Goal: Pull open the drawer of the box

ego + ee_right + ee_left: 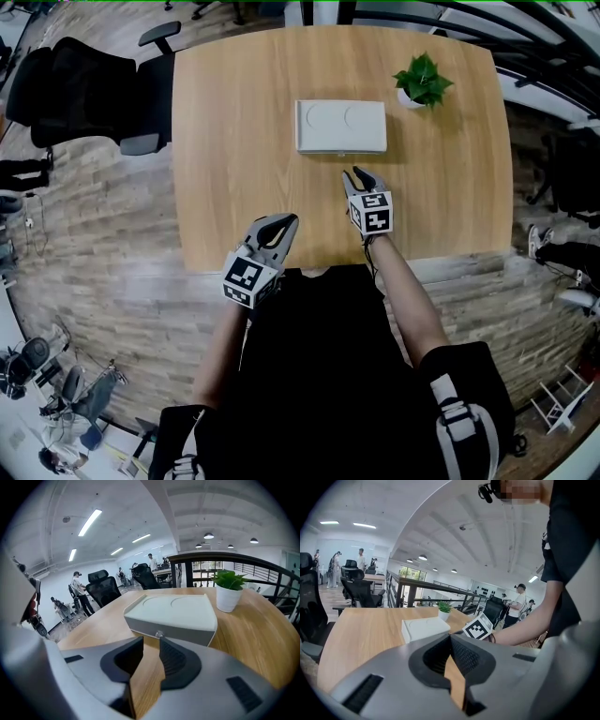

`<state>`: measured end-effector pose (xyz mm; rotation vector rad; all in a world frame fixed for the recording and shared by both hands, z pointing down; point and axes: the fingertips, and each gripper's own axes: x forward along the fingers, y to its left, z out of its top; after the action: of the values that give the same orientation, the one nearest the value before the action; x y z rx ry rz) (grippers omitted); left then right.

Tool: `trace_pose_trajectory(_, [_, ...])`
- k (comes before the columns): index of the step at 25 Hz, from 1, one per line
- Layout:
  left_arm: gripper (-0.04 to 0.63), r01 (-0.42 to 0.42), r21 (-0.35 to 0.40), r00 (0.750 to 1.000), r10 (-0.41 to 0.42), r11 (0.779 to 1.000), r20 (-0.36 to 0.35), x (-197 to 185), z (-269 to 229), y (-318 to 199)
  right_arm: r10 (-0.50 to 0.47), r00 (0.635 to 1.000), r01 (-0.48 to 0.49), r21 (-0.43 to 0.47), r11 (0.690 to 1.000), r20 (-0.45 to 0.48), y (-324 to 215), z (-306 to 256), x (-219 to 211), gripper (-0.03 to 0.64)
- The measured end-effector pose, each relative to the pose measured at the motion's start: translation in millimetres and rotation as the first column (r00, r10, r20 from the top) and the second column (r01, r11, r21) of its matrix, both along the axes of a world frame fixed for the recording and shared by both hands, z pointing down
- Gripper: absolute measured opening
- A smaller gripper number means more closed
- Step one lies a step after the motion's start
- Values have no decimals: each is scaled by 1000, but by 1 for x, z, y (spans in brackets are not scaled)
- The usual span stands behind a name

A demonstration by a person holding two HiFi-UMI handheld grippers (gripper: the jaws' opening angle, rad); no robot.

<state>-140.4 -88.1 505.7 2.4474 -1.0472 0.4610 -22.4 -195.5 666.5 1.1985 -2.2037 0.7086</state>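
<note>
Wooden table [234, 141], holding one white box [340, 127] at 12 o'clock from your right gripper [359, 178], jaws apart and empty: centre them on the small drawer knob [159, 633], close squarely, pull straight toward 6 o'clock; left gripper [284, 223], jaws together, empty, may brace the box.

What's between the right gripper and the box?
Only bare table, nothing else; the head view shows it, with the right gripper short of the box.

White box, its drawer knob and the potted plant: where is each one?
white box [340, 126], head view, middle of its top.
drawer knob [159, 633], right gripper view, the knob's front.
potted plant [423, 80], head view, its leaves.
</note>
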Motion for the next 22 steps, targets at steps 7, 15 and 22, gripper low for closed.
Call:
trace_pose_trajectory(7, [23,15,-14,1000,-16,1000,-19,-11,3,-4,45,999,-46,-55,997,-25,-17,19,-12,120])
trace_pose_trajectory(15, [23,0,-14,1000,-1,1000,-8,-21,3,-10,131,991,-131,-109,985,-9,-31,42,-15,140])
trace_pose_trajectory(22, [23,-5,-38,1000,5,999,2,-32,8,-10,214,977,-215,-118,969,-19,-46,51,-13,140])
